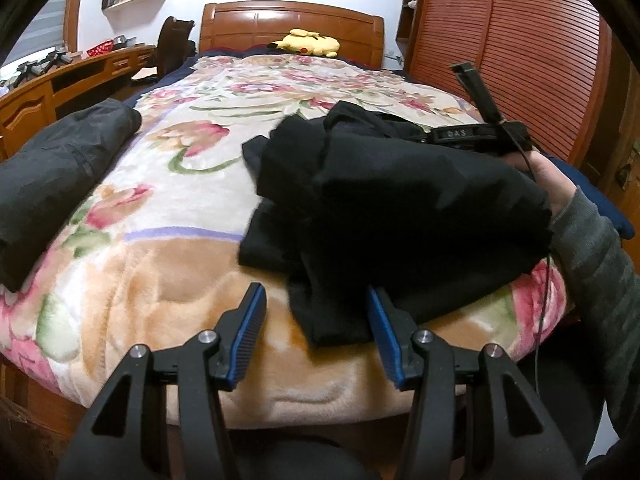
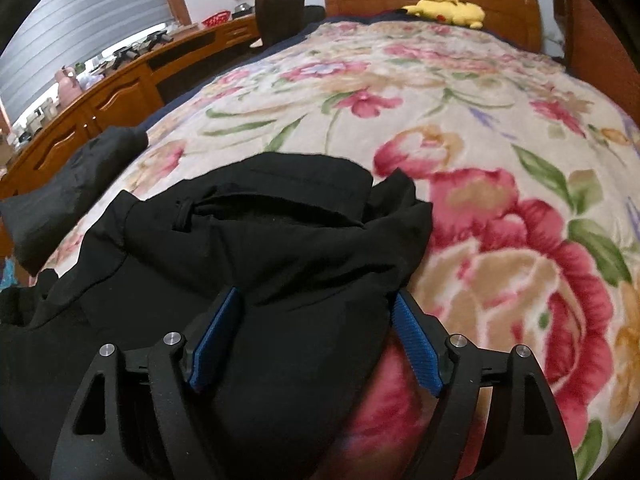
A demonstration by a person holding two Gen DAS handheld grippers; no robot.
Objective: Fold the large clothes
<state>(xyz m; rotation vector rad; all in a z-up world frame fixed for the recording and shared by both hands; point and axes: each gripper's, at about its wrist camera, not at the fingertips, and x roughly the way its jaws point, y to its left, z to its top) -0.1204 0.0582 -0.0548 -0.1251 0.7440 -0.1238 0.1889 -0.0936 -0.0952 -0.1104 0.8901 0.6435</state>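
A black garment (image 1: 400,208) lies bunched on the flowered blanket (image 1: 180,208) near the bed's foot. In the left wrist view my left gripper (image 1: 315,288) stands open at the bed's front edge. A loose black corner (image 1: 336,320) lies between its blue pads, against the right pad only. In the right wrist view my right gripper (image 2: 317,292) is open over the same black garment (image 2: 260,232). A fold of it bulges up between the wide-set pads. The person's hand (image 1: 548,176) in a grey sleeve holds that gripper behind the heap.
A folded dark grey garment (image 1: 60,176) rests at the bed's left edge. A yellow plush toy (image 1: 306,42) sits by the wooden headboard (image 1: 292,20). A wooden desk (image 1: 36,96) runs along the left, and a slatted wardrobe (image 1: 520,60) stands on the right.
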